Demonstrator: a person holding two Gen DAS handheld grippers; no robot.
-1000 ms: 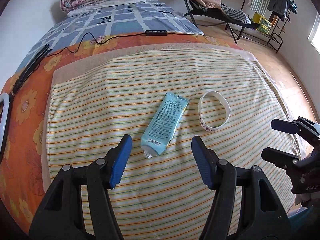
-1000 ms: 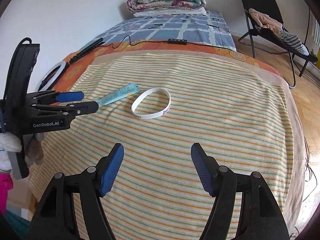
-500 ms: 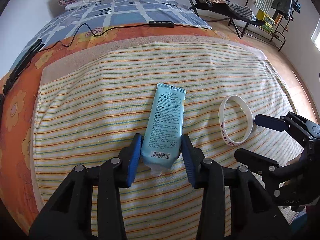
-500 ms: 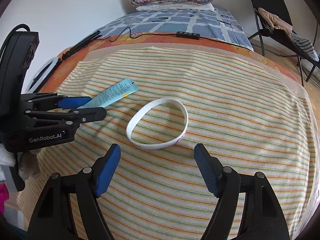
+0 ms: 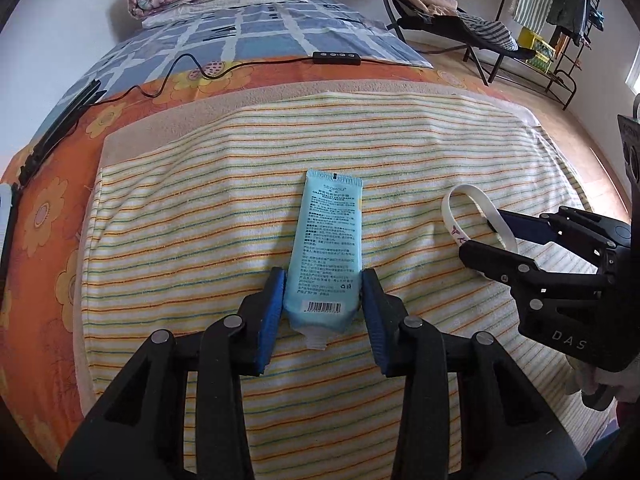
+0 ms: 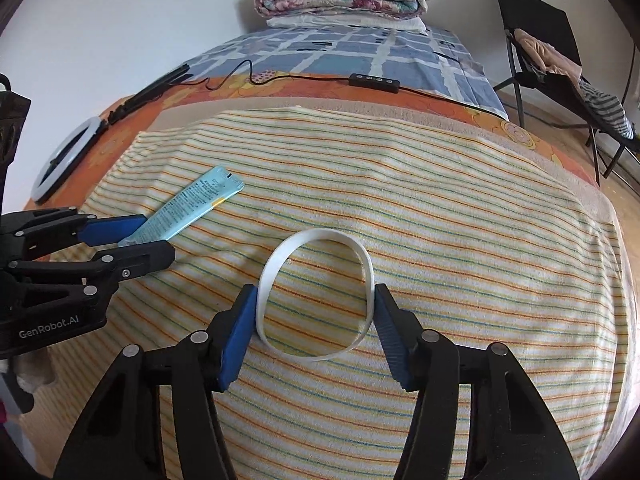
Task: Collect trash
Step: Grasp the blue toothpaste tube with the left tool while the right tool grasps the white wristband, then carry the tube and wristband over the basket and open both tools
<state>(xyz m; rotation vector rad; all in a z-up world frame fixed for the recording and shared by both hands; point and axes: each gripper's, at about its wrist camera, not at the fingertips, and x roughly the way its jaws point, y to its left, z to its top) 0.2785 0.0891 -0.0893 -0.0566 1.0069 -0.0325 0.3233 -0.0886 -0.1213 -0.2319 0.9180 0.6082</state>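
While both tools work over the striped towel (image 5: 192, 240) spread on the bed, each wrist view shows its own catch best. Seen from the left wrist, the left gripper (image 5: 323, 292) has its blue pads pressed against both sides of the light blue tube (image 5: 326, 240) near its open neck, the barcode end lying between the jaws and the crimped end pointing away across the towel. From the right wrist the same tube shows only as a slanted strip, its lower end hidden between the left gripper's fingers. That view makes plain what the left one cannot: the right gripper (image 6: 316, 312) is clamped on the white wristband (image 6: 362, 264), one pad touching each side of the loop, which is squeezed into an oval and rests on the towel. In the left view the band is half hidden behind the right tool's black finger. Only the right view shows the ring light (image 6: 66, 156) at the bed's edge.
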